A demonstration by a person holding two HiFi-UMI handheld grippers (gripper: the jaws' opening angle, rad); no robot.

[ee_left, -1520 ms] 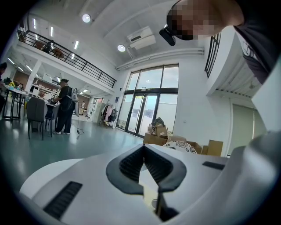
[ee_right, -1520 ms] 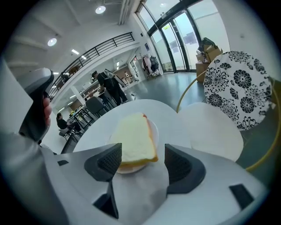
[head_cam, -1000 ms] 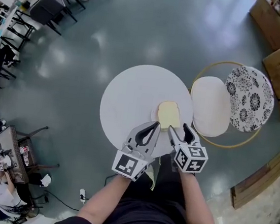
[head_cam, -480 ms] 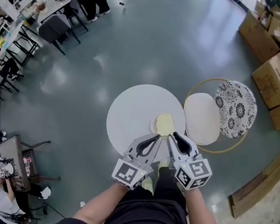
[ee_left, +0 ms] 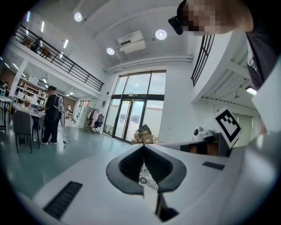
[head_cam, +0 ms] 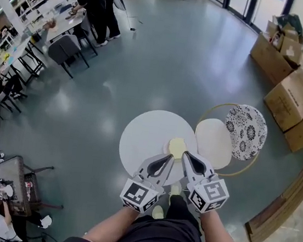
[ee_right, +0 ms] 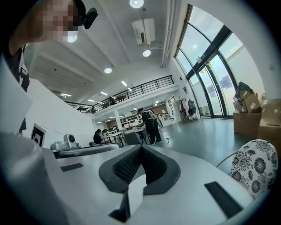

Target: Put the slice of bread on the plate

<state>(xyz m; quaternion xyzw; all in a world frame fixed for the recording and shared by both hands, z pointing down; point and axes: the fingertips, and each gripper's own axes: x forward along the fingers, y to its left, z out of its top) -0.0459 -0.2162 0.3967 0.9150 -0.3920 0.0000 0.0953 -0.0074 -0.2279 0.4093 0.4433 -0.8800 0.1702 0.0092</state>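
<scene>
Resting on the plate at the desk's near right edge in the head view, the slice of bread looks light, soft and crushable, best pinched gently by a crust edge. Left gripper view shows the left tongs pressed together on nothing. Right gripper view shows the right tongs, having just been closing, likewise together and empty.

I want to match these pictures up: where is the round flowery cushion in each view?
Head view: round flowery cushion, right of the white table.
Left gripper view: a sliver, low centre, seen through the jaws' gap.
Right gripper view: lower right edge.
Shared landmark: the cardboard boxes.
</scene>
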